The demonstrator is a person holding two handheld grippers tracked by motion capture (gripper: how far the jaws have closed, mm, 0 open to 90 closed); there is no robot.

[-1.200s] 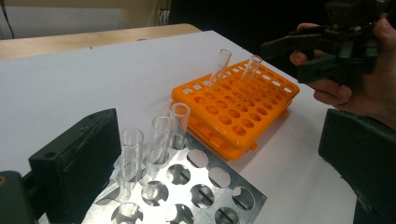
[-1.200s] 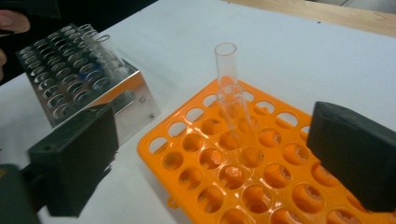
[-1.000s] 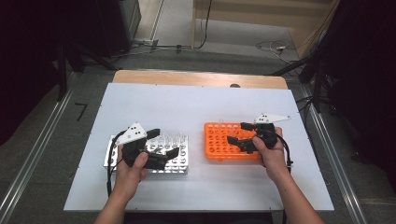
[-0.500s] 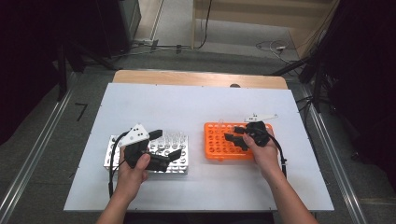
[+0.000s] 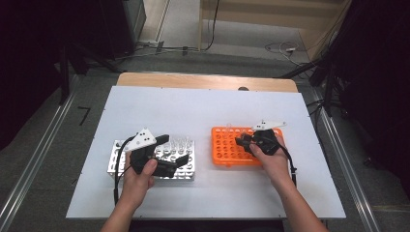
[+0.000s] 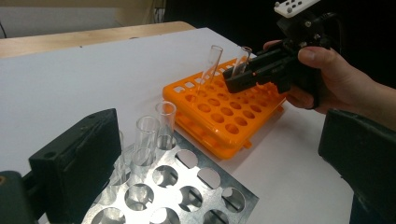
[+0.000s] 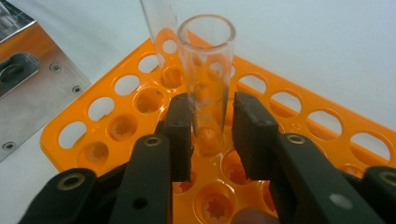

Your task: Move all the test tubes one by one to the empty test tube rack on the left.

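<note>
A bright orange plastic test-tube rack with many round holes lay flat on the white table top, and served as the landmark here. A person's right hand came in from the near side of the rack and held the right gripper, a black two-jaw tool, over the rack's far right part. Its jaws had just been closing, and they pressed on either side of a clear glass test tube that stood tilted in one of the rack's holes. A second clear glass tube stood in a hole just beyond the gripped one, leaning away from it. In the left gripper view both tubes rose above the rack's far edge, the held one between the black jaws and the other just beside it, apart from the jaws.

Well to the left of the orange rack lay a shiny metal rack with large round holes, carrying several short clear tubes. The left hand held the left gripper over that metal rack, its jaws standing wide apart with nothing between them.
</note>
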